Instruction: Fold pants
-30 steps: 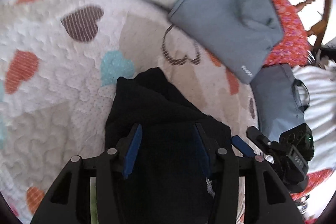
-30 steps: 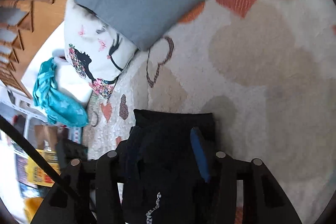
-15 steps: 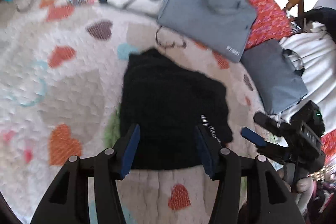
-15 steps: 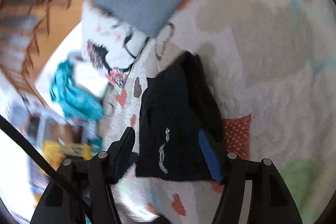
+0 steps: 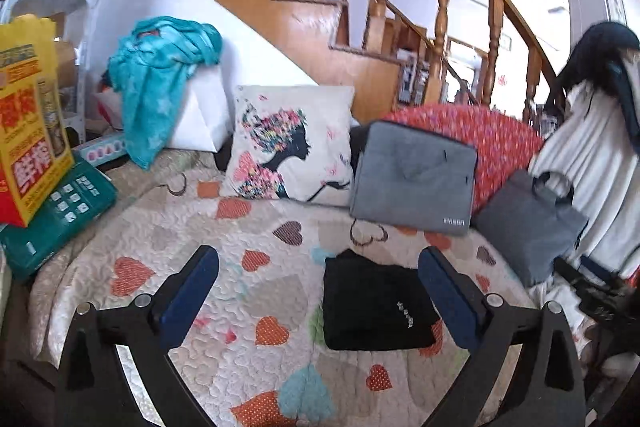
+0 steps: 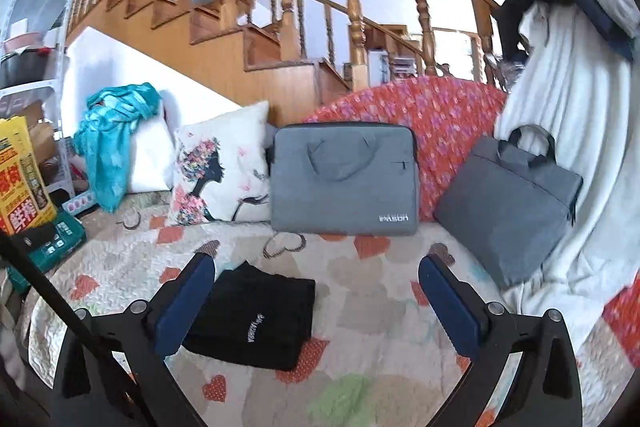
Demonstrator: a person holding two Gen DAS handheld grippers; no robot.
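Now the black pants (image 5: 374,301) lie folded into a compact square on the heart-patterned quilt (image 5: 168,239), both the left gripper (image 5: 318,289) and right gripper (image 6: 316,291) wide open and empty above it, so only a gentle edge-straightening seems worthwhile.

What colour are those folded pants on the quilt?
Black, with small white lettering; the pants show best in the right wrist view.
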